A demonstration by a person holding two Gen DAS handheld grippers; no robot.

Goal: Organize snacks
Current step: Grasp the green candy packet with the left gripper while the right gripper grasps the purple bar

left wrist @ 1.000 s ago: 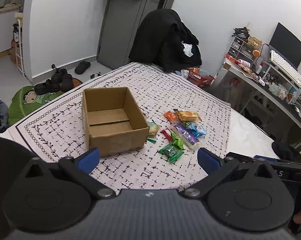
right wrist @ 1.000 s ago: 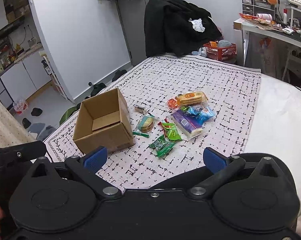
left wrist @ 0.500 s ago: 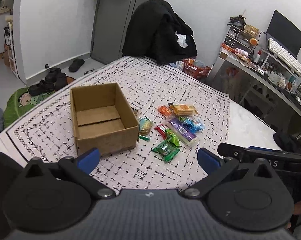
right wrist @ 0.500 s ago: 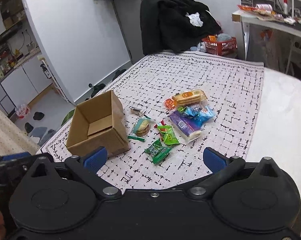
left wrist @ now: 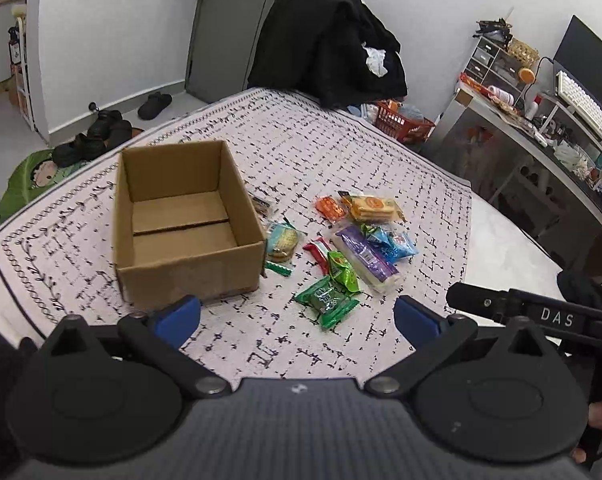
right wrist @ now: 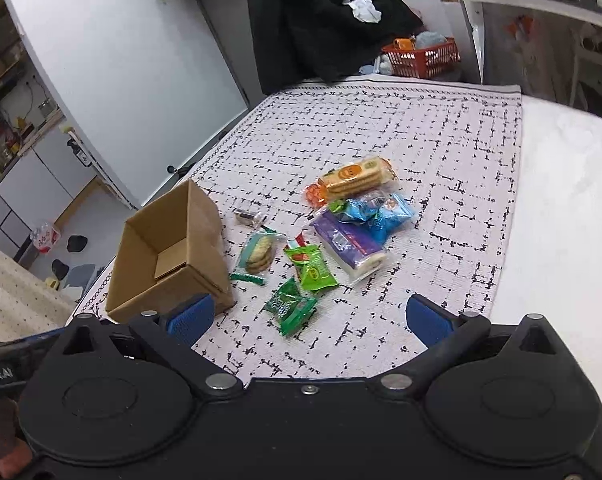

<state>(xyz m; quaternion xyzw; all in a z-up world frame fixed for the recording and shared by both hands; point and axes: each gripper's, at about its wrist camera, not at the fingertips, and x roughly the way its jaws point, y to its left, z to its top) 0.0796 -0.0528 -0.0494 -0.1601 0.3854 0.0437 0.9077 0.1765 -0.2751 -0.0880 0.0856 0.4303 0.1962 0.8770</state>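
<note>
An open, empty cardboard box (left wrist: 181,232) (right wrist: 169,256) stands on a patterned cloth (left wrist: 341,152). Right of it lie several snack packs: a dark green pack (left wrist: 327,300) (right wrist: 290,306), a light green pack (left wrist: 343,272) (right wrist: 311,270), a purple pack (left wrist: 365,258) (right wrist: 349,244), blue packs (left wrist: 393,240) (right wrist: 375,212), an orange cracker pack (left wrist: 375,208) (right wrist: 355,176) and a clear cookie pack (left wrist: 281,242) (right wrist: 257,252). My left gripper (left wrist: 297,316) is open and empty, above the cloth's near edge. My right gripper (right wrist: 307,318) is open and empty, just short of the dark green pack.
A chair draped with black clothes (left wrist: 329,40) stands past the far edge. A red basket (left wrist: 401,124) sits on the floor beside it. A cluttered desk (left wrist: 541,120) is on the right. Shoes (left wrist: 101,136) lie on the floor at left. White bedding (right wrist: 561,220) lies right of the cloth.
Both grippers have moved forward and down toward the cloth; the box and snacks loom larger. Nothing was picked up and the jaws stayed open.
</note>
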